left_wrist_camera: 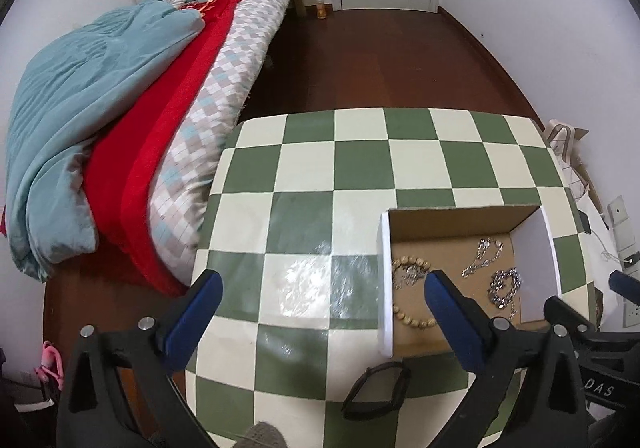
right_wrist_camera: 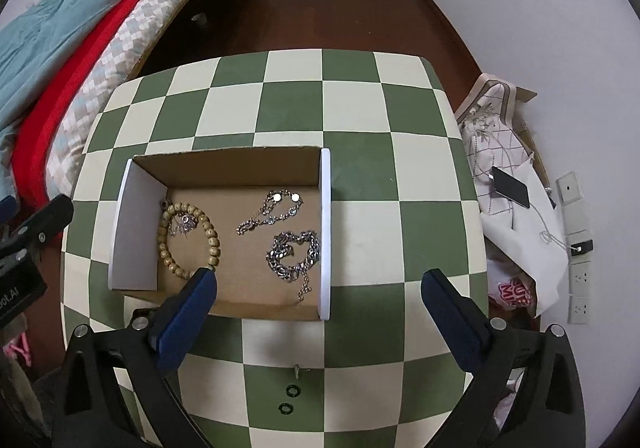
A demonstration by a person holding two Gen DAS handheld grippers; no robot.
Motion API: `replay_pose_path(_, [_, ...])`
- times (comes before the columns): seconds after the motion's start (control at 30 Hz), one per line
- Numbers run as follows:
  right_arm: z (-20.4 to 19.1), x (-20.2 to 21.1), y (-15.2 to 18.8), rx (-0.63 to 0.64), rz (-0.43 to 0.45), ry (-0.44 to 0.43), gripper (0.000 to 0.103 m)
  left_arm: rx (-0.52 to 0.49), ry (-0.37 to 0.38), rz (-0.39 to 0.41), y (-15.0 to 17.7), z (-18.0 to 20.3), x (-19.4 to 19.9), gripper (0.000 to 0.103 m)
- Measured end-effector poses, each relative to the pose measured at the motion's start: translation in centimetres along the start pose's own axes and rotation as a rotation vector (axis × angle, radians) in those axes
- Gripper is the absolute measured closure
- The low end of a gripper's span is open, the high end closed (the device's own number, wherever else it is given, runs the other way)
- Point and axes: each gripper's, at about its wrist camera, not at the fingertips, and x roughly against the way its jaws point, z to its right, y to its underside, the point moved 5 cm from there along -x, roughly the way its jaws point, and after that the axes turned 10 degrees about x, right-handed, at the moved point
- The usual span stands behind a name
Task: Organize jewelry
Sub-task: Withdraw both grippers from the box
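Both the left tongs (left_wrist_camera: 322, 294) and the right tongs (right_wrist_camera: 319, 286) hover released. Jewelry lies in the cardboard box (right_wrist_camera: 224, 168); two small rings (right_wrist_camera: 289, 399), apparently earrings, remain at the counter's (right_wrist_camera: 360, 120) near edge. The right tongs should descend vertically and pinch one ring.

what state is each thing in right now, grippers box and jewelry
left gripper: open, empty
right gripper: open, empty
cardboard box: open-topped, on the table
bead bracelet: in the box, left side
thin silver chain: in the box, middle
chunky silver chain: in the box, right side
two small dark rings: on the table, outside the box
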Motion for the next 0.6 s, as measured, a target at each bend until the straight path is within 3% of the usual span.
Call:
replay_pose_path(0.2, [-0.2,1.1,1.2,-0.007,0.016,0.014,0.000,0.019,0.007,0.008,1.5,-0.6,1.5,0.000])
replay_pose_path(0.6, [-1.2,7.6,3.5,0.006,0.147,0.051,0.000,0.026,0.026,0.126,3.5,-1.5,7.7,0.000])
